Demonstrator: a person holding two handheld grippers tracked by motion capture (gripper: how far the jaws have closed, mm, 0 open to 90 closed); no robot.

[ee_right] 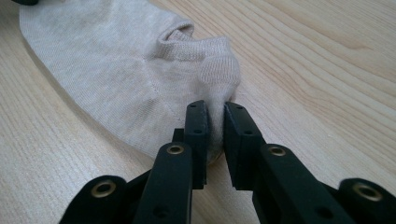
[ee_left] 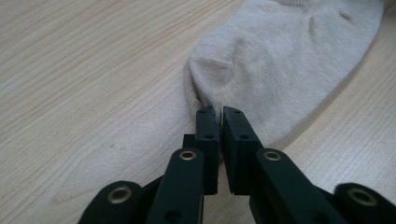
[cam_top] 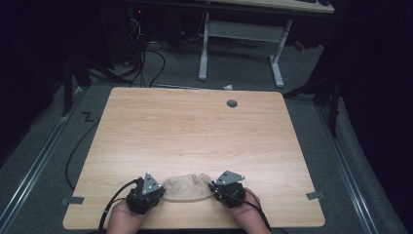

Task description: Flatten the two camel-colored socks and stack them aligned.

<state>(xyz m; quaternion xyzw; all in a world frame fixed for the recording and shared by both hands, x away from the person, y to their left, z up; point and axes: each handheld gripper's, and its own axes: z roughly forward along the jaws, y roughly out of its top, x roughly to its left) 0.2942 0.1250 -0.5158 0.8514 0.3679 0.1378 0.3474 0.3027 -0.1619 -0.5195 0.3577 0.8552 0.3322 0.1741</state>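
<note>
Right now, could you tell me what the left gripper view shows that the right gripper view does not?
The left gripper view alone shows the left gripper pinching the sock's smooth, rounded toe end, jaws nearly together. The right gripper view alone shows the sock's ribbed cuff opening and heel tab, with the right gripper closed on the fabric there, jaws a little wider apart. Both share the same beige sock lying flat on the light wooden table.
</note>
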